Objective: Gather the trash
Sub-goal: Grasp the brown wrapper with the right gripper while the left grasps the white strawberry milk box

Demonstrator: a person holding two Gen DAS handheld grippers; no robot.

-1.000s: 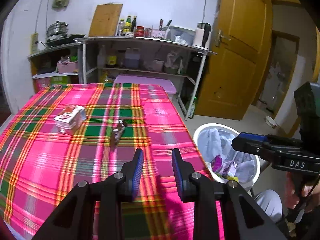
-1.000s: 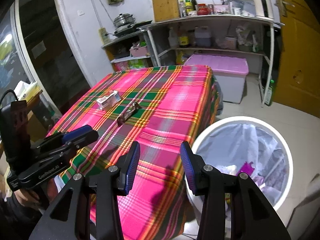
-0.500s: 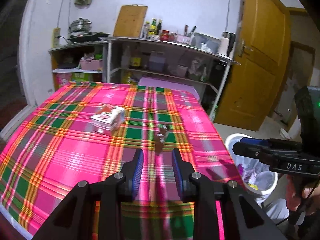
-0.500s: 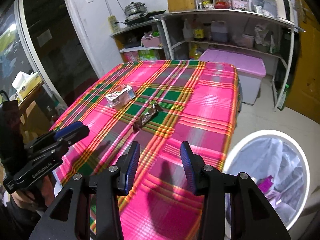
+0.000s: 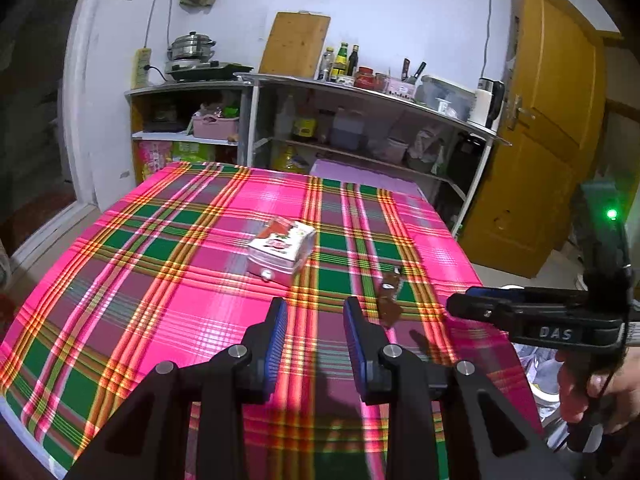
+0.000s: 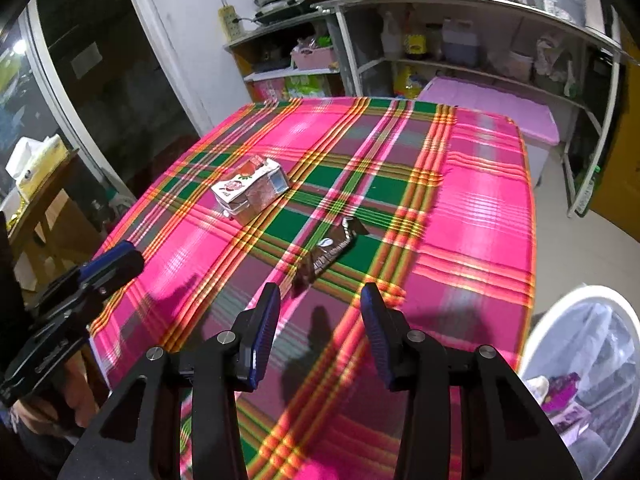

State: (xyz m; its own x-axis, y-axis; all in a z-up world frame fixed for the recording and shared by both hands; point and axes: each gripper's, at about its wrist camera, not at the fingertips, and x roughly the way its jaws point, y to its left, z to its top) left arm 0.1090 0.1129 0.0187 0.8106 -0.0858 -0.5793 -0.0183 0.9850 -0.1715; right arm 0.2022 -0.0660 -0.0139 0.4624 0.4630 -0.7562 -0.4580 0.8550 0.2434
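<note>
On a table draped in a bright pink, green and yellow plaid cloth (image 5: 168,280) lie two pieces of trash. One is a small white carton printed with red fruit (image 5: 280,250), lying on its side near the middle of the cloth. The other is a dark brown snack wrapper (image 6: 330,252), flat and slightly crumpled, lying apart from the carton and nearer the table's right edge.

Seen from the left wrist camera, the left gripper (image 5: 315,330) hovers over the near part of the cloth, its two blue-padded black fingers (image 5: 276,332) standing a modest gap apart with nothing between them. The carton sits beyond its tips, and the wrapper lies just to the right of them.

Seen from the right wrist camera, the right gripper (image 6: 320,324) also hangs above the cloth, its jaws parted wider and empty. The wrapper's near end lies just past its left fingertip, not touching it.

Each gripper shows at the edge of the other's view, held by a person's hand (image 5: 600,392).

Beside the table's right edge, low on the floor, stands a round white bin lined with a pale plastic bag (image 6: 592,360), with some purple and white scraps inside.

Behind the table, grey open shelves (image 5: 360,120) hold bottles, jars, a steel pot and a wooden cutting board. A yellow-brown wooden door (image 5: 548,140) stands at the right.
</note>
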